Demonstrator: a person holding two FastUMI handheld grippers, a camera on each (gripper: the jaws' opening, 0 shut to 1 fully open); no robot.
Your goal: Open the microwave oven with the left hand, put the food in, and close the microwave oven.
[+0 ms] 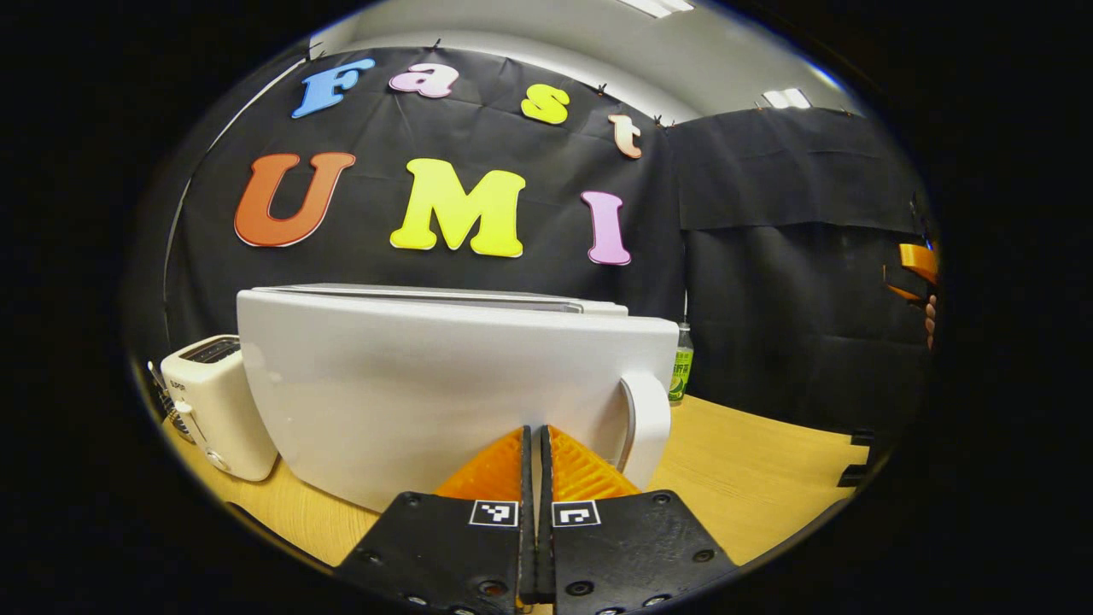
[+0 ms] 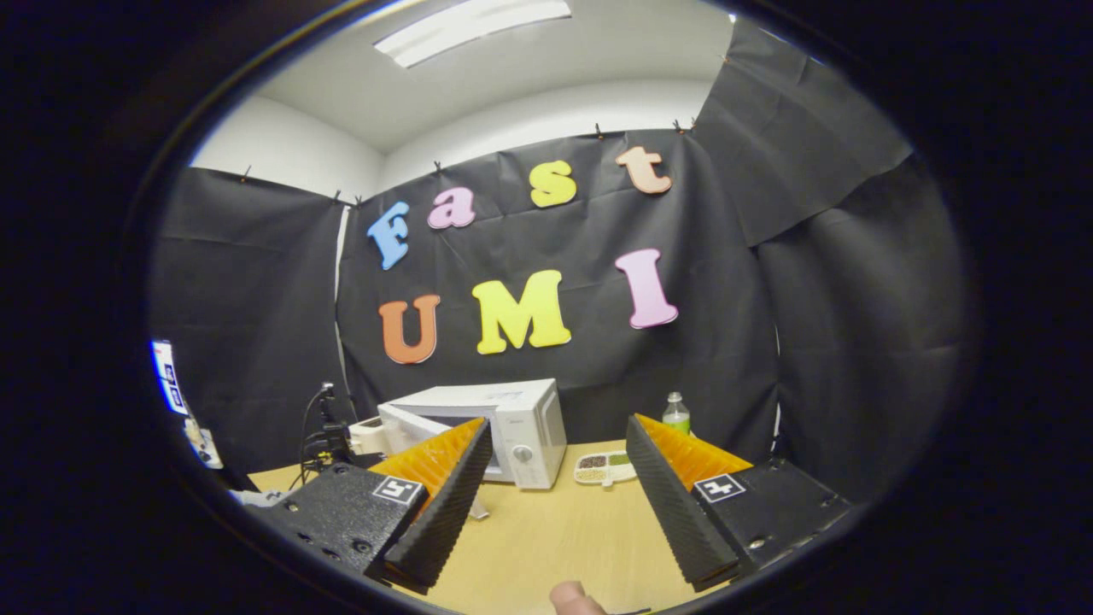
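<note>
Toaster [image 1: 218,410]: pale, on the bench just left of the microwave oven in the left gripper view, slots up

Microwave oven [image 1: 444,384]: white, landmark of the scene; in the left gripper view its door face looms close and broad, swung toward the camera; in the right gripper view the oven [image 2: 504,427] sits far back on the bench against the black wall, door standing partly ajar on its left side, dial panel on its right

Door handle [image 1: 646,427]: white upright loop at the right end of the microwave oven's door, just right of the left tongs' tips

Left tongs [image 1: 535,444]: fingers pressed nearly together, only a thin slit between them, nothing gripped; tips right up at the lower face of the microwave oven's door, contact cannot be told

Bench [image 1: 751,478]: light wood, carrying the microwave oven and everything else

Food tray [image 2: 604,467]: pale divided dish with dark and green portions, on the bench just right of the microwave oven's front, touching nothing

Bottle [image 2: 676,413]: greenish with pale cap, upright, behind and right of the microwave oven; seen too in the left gripper view [image 1: 680,363] past the oven's right corner

Right tongs [image 2: 555,495]: spread wide, holding nothing, raised over the bench well in front of the microwave oven

Fingertip [image 2: 576,598]: a person's, at the bottom edge of the right gripper view, nearer than the microwave oven
</note>
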